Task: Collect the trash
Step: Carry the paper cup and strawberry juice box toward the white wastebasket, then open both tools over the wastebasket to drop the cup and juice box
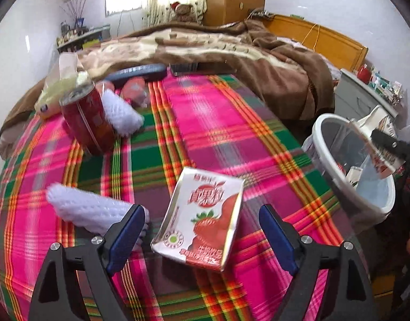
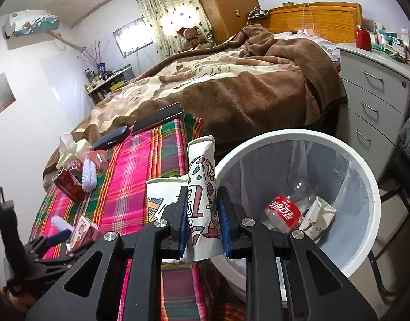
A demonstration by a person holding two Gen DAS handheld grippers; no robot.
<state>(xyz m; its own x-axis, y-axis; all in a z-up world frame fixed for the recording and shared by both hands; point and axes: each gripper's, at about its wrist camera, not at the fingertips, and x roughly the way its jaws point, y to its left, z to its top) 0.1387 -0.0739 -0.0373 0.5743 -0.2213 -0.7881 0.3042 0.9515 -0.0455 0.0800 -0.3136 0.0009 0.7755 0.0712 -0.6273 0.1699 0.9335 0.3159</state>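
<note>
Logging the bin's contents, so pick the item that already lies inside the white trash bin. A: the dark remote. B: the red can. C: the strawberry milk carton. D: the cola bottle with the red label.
D: the cola bottle lies inside the white trash bin, beside a crushed carton.

Flattened silver-and-red strawberry milk carton (image 1: 202,218), lying at lower centre of the left wrist view, is showing red Chinese characters "真果粒" above a strawberry picture; smaller print below is too blurred to read. Clear plastic bottle with red label (image 2: 285,211), sitting at right of the right wrist view, is showing the white Chinese Coca-Cola logo "可口可乐".
</note>
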